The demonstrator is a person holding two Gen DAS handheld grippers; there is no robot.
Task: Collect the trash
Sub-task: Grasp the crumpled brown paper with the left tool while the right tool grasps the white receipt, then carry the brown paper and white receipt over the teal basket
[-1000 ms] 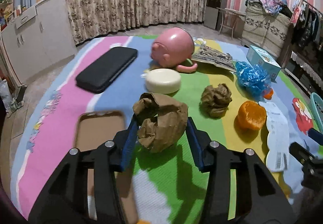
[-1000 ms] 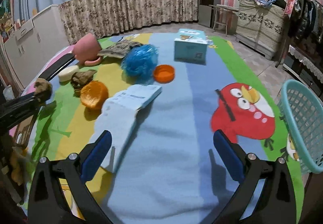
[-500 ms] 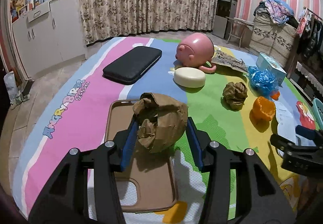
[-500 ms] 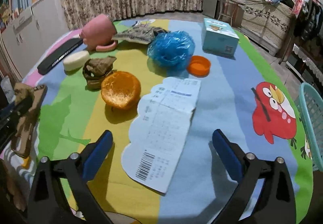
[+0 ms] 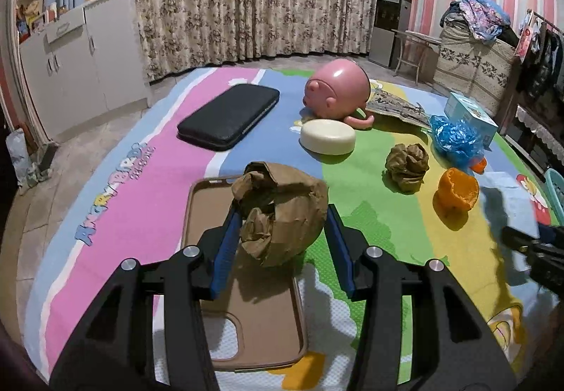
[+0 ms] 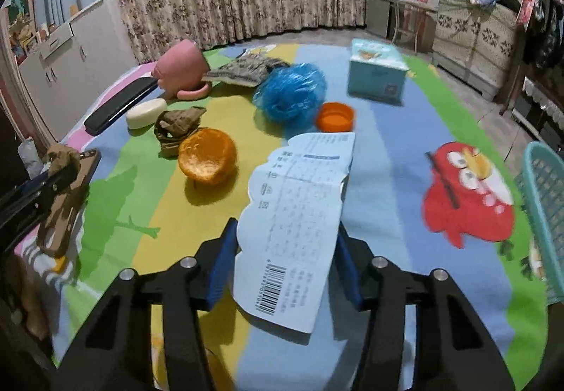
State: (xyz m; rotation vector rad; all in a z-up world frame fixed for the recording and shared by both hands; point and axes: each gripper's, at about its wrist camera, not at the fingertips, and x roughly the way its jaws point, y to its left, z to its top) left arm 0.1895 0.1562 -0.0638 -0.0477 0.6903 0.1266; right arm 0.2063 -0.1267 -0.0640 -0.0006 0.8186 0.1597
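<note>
Left hand-held gripper [image 5: 280, 237] grips a crumpled brown paper ball [image 5: 282, 211] between its blue-padded fingers [image 5: 225, 246], holding it above a brown phone case [image 5: 246, 289] that lies on the colourful cartoon play mat [image 5: 141, 186]. Right hand-held gripper [image 6: 283, 259] is partly closed, its fingers [image 6: 220, 264] either side of a printed white paper receipt with a barcode [image 6: 299, 215]; whether the pads are touching the paper cannot be told. Spread over the mat are a second, smaller wad of brown paper [image 5: 407, 163], an orange peel half [image 6: 207, 156], a crinkled blue plastic bag [image 6: 290, 95], an orange plastic lid [image 6: 334, 116], a white oval bar of soap [image 5: 328, 136], an overturned pink mug [image 5: 338, 93], a black zip case [image 5: 229, 116] and a pale blue tissue box [image 6: 377, 72]. At the mat's right edge stands a teal plastic mesh basket [image 6: 544, 215].
</note>
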